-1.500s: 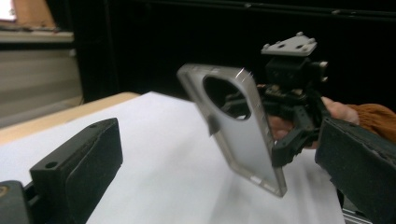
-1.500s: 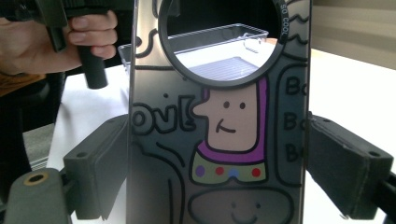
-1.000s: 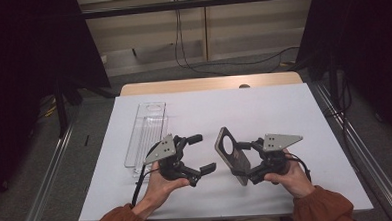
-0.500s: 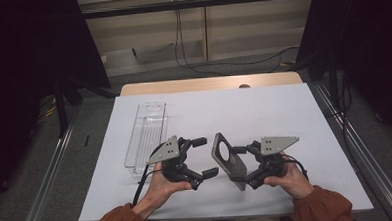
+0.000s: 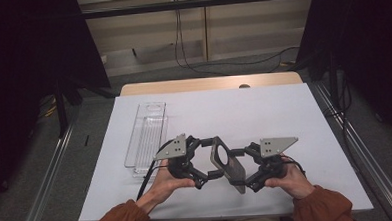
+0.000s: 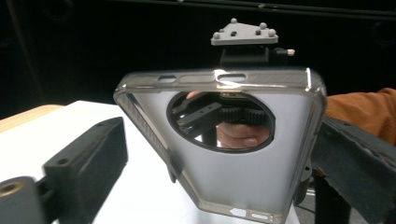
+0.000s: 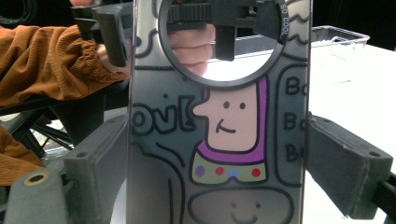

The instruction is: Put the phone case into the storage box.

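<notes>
Case: upright between both grippers, long axis tilted.
Right gripper: pinching its sides.
Left gripper: spread, just beside it.

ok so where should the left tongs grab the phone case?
Probably across the two long edges of the phone case, on the plain stretch beside the round cutout. Come from its hollow inner face, opposite the right tongs that hold it upright; the open left tongs face that side.
</notes>
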A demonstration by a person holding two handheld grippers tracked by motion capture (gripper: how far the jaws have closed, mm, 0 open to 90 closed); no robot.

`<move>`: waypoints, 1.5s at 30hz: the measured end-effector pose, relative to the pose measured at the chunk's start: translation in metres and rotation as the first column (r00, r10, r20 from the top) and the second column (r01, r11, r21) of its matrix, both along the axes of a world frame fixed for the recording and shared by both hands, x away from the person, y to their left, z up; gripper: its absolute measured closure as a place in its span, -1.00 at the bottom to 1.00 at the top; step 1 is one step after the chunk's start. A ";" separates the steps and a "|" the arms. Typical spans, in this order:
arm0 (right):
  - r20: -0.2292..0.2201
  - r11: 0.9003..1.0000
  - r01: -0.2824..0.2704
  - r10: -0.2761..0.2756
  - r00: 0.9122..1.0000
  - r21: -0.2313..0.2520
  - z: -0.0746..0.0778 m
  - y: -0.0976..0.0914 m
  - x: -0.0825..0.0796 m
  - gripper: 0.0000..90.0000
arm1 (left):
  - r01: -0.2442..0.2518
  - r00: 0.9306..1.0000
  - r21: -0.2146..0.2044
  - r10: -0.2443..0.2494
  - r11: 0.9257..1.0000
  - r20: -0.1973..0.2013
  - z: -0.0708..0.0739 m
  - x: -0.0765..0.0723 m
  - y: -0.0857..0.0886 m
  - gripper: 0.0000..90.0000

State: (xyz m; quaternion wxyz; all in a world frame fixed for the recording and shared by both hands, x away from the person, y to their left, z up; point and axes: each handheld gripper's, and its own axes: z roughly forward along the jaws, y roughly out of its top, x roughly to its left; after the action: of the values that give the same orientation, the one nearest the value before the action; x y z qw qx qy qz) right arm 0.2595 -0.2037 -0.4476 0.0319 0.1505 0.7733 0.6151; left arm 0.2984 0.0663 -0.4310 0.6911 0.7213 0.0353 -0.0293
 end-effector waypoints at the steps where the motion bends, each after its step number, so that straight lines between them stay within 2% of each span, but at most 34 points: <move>1: 0.000 1.000 -0.001 0.001 1.000 0.001 0.000 0.000 0.000 -0.74 | -0.001 1.000 -0.002 0.001 1.000 -0.005 -0.001 0.002 -0.001 -0.89; 3: 0.000 1.000 -0.006 0.006 1.000 0.002 0.001 0.000 0.000 -0.74 | 0.020 0.999 -0.014 -0.021 1.000 -0.027 -0.002 0.004 -0.002 -0.90; 8: -0.001 1.000 -0.012 0.012 1.000 0.001 0.001 -0.001 0.000 -0.74 | 0.025 0.999 -0.013 -0.024 1.000 0.021 0.004 0.004 -0.005 -0.90; 12: 0.002 1.000 -0.019 0.019 1.000 -0.003 0.001 0.000 -0.001 -0.74 | 0.030 0.999 -0.012 -0.029 0.999 0.034 0.003 0.005 -0.009 -0.91; 16: -0.003 1.000 -0.025 0.025 1.000 -0.001 0.000 0.000 -0.001 -0.74 | 0.035 0.999 -0.012 -0.034 0.999 0.038 0.003 0.005 -0.010 -0.91; 17: -0.006 0.999 -0.032 0.032 0.999 -0.001 0.000 0.000 -0.001 -0.73 | 0.042 0.999 -0.019 -0.042 0.999 0.025 0.002 0.004 -0.010 -0.91; 21: -0.006 1.000 -0.029 0.029 1.000 -0.001 -0.001 0.000 0.000 -0.74 | 0.049 0.998 -0.022 -0.048 0.999 0.037 0.002 0.006 -0.010 -0.86; 24: -0.002 1.000 -0.023 0.023 1.000 -0.004 0.000 0.000 0.000 -0.73 | 0.060 0.998 -0.030 -0.059 0.998 0.029 0.001 0.006 -0.011 -0.85; 26: -0.004 1.000 -0.028 0.028 1.000 -0.007 -0.001 0.000 0.000 -0.74 | 0.059 0.997 -0.018 -0.058 0.998 0.041 0.001 0.008 -0.010 -0.84; 28: 0.002 1.000 -0.023 0.023 1.000 -0.013 -0.001 0.000 0.000 -0.73 | 0.059 0.998 -0.028 -0.059 0.998 0.023 0.000 0.008 -0.010 -0.82; 31: 0.005 1.000 -0.022 0.022 1.000 -0.012 -0.001 0.000 0.001 -0.73 | 0.061 0.998 -0.015 -0.061 0.998 0.021 0.001 0.008 -0.010 -0.81; 33: 0.008 1.000 -0.017 0.017 1.000 -0.015 -0.001 0.000 0.001 -0.74 | 0.060 0.998 -0.020 -0.059 0.998 0.018 0.000 0.009 -0.010 -0.80; 45: 0.002 0.999 0.006 -0.006 1.000 -0.044 -0.001 -0.001 0.001 -0.74 | 0.059 0.998 0.015 -0.058 0.998 -0.024 0.001 0.010 -0.012 -0.77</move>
State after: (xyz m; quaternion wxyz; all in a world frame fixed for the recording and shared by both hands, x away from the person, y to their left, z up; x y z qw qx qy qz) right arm 0.2608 -0.2044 -0.4487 0.0376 0.1515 0.7864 0.5977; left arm 0.3083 0.0548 -0.4296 0.6837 0.7271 0.0226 -0.0576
